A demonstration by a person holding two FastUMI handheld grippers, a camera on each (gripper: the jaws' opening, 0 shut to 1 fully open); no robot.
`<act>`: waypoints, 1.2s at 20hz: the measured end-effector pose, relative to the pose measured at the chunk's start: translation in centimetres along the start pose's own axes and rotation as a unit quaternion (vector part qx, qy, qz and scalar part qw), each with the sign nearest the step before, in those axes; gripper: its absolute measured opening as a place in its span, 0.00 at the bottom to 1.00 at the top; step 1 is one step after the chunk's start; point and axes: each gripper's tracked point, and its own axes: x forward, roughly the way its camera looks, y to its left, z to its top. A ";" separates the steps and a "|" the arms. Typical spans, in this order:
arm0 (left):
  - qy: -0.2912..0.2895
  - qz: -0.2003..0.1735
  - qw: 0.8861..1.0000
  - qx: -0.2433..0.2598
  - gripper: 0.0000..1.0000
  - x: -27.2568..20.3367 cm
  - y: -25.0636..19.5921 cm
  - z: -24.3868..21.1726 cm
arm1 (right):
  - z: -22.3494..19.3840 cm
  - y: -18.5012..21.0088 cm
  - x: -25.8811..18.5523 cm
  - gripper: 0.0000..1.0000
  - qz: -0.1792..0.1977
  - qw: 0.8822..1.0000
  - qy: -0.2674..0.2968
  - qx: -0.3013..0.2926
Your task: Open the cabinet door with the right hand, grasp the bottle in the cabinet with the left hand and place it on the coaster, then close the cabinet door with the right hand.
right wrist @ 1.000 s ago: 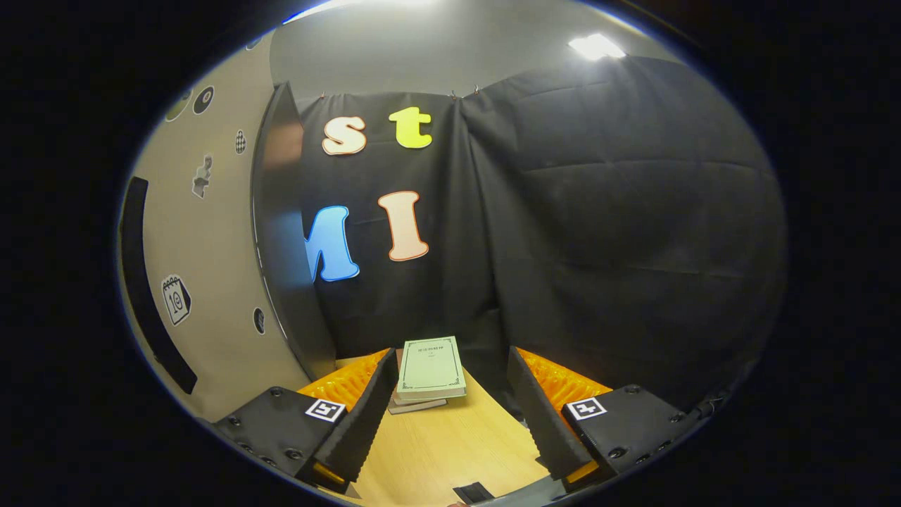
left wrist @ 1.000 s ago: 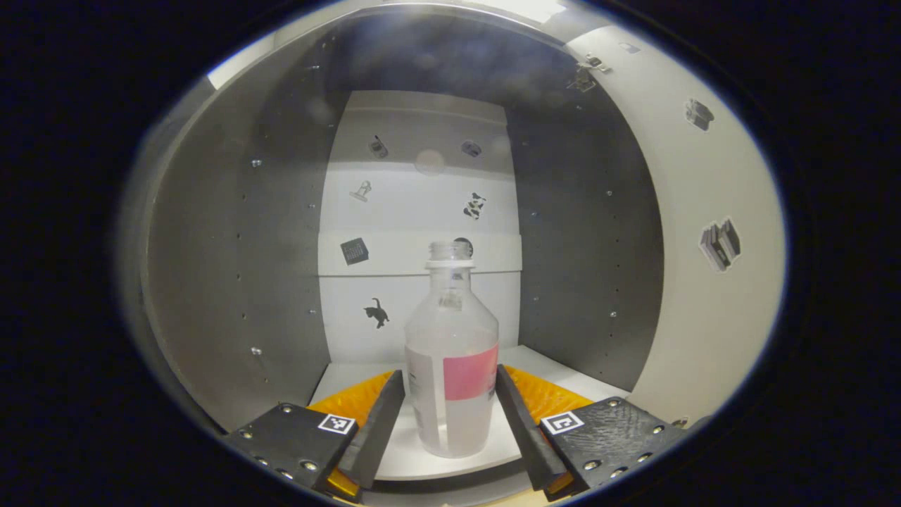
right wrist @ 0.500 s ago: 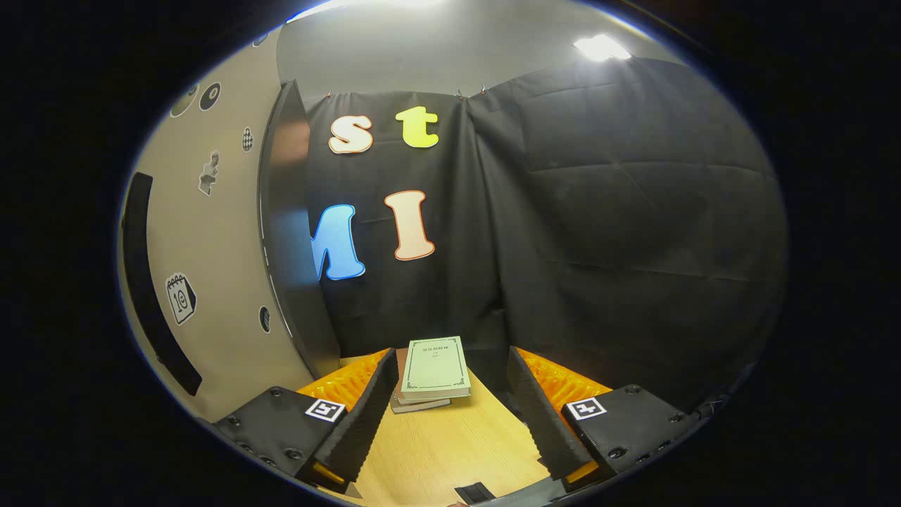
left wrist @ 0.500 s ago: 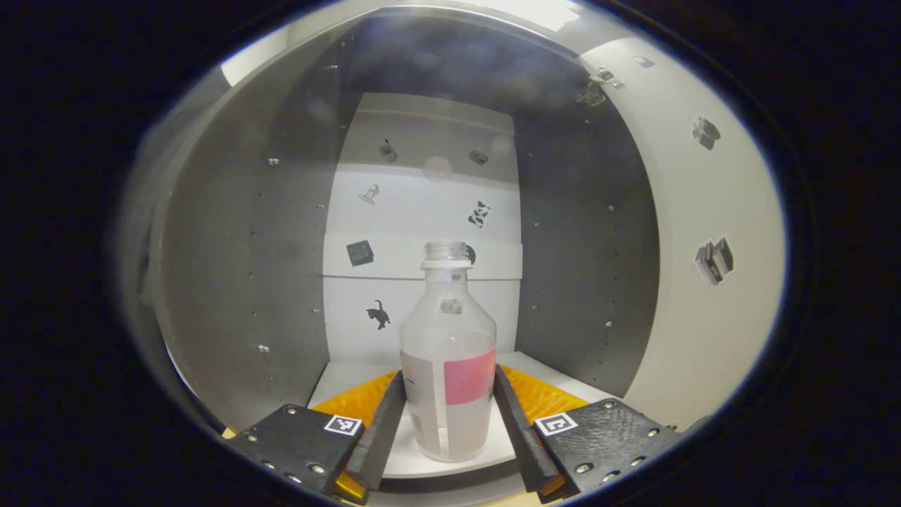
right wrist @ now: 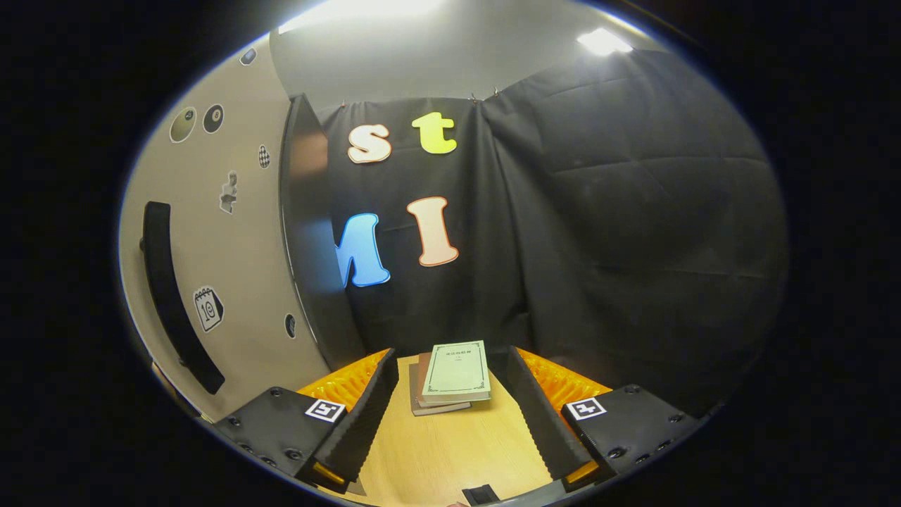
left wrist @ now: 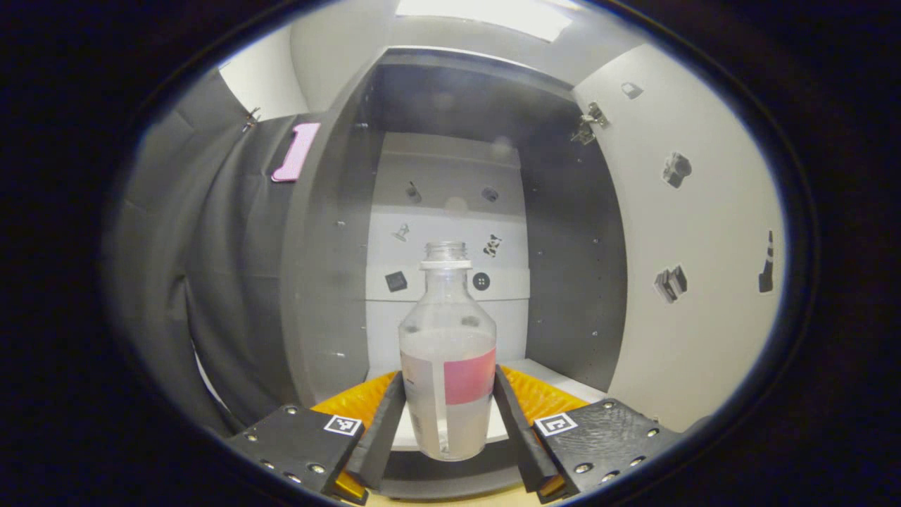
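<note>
A clear plastic bottle with a pink-and-white label and no cap stands upright between the fingers of my left gripper, which is shut on its lower body. The bottle hangs just in front of the open cabinet, its base over the front edge of the white shelf. The cabinet door stands open on the right. In the right gripper view the door's outer face with its black handle lies to the left. My right gripper is open over the wooden table, holding nothing.
A stack of books lies on the table just beyond the right gripper's fingers. A small dark object shows at the table's near edge. Black cloth hangs behind the table and left of the cabinet.
My left gripper has closed on the bottle and drawn back out of the cabinet with it; the cabinet now looks farther off. The right gripper has shifted slightly, bringing more of the door handle into view.
</note>
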 end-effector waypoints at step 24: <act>-0.001 0.136 0.990 -0.035 0.74 -21.8 7.8 -10.7 | -1.5 -0.4 -5.1 0.98 0.074 0.997 0.009 -0.032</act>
